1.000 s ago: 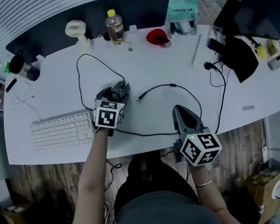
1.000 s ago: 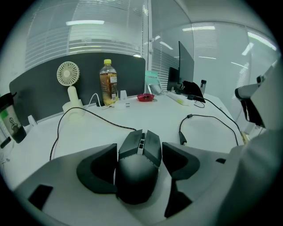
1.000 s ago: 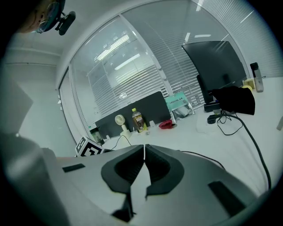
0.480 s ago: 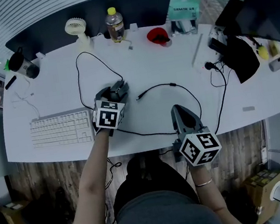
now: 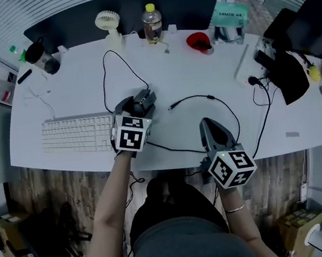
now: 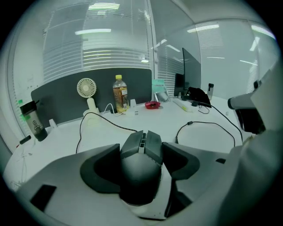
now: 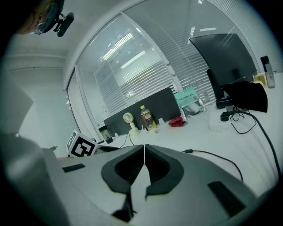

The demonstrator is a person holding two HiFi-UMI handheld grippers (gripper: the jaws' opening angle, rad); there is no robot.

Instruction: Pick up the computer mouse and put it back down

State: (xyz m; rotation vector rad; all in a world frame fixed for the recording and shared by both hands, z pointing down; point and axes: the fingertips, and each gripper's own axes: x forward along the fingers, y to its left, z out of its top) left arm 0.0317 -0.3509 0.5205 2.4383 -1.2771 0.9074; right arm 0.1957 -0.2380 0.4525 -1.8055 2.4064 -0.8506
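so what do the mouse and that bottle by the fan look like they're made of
The computer mouse looks like matte dark grey plastic: dull, no glare, moulded split buttons. The bottle is likely clear plastic: amber liquid shows through, with a yellow cap.

White curved desk [image 5: 70, 88] spans mid-frame in head view, L to R. Dark partition panel [image 5: 124, 9] runs along its far edge, top centre. Blinds [image 5: 39, 8] sit behind it, upper left, w/ more at upper right. Wood-plank floor [image 5: 56, 196] shows below desk edge, lower left & lower right. Cardboard box [image 5: 294, 225] on floor, bottom right. In left gripper view, glass wall [image 6: 110, 57] w/ blinds at top centre; strip lights [image 6: 93, 31] bright above it.
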